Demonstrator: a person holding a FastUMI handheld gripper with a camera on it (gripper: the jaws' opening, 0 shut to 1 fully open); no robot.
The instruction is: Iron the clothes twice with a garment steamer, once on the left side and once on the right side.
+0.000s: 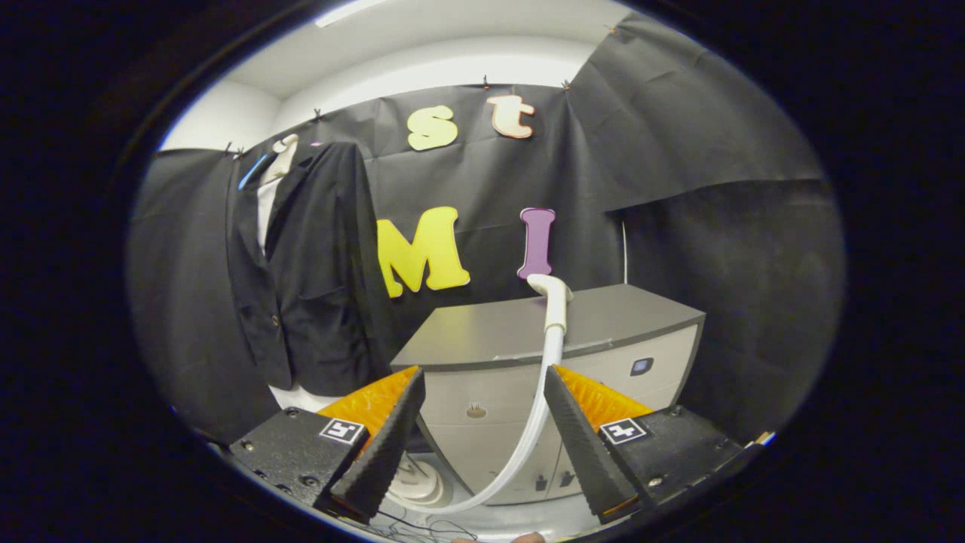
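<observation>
Farthest left, beyond the gripper [482,445], I see the jacket [305,279] hanging against the booth wall [678,188]. It is dark, hangs upright on a pale hanger [285,145], and a strip of white lining or shirt shows at its open collar. Its hem ends just above a pale patch low on the wall side; I cannot tell what that patch is.

Next to the right, I see the gripper's left finger [381,445], angled inward. At its lower end, a round white base [418,479] sits on the floor, partly hidden by the finger. I take it to be part of the steamer, but I cannot confirm this.

Between the fingers, I see a grey cabinet [467,339] with a flat top and a drawer front with a small knob. It stands to the right of the jacket, apart from it.

From the white base, the steamer hose [535,415] curves up through the gap between the fingers, close to the right finger [584,445]. I cannot tell whether it touches that finger. The hose ends at the steamer head [552,298], which stands upright at the cabinet's top edge, well apart from the jacket.

The gripper is wide open; neither finger presses on anything.

On the cabinet's right front face, I see a small dark panel [641,366].
</observation>
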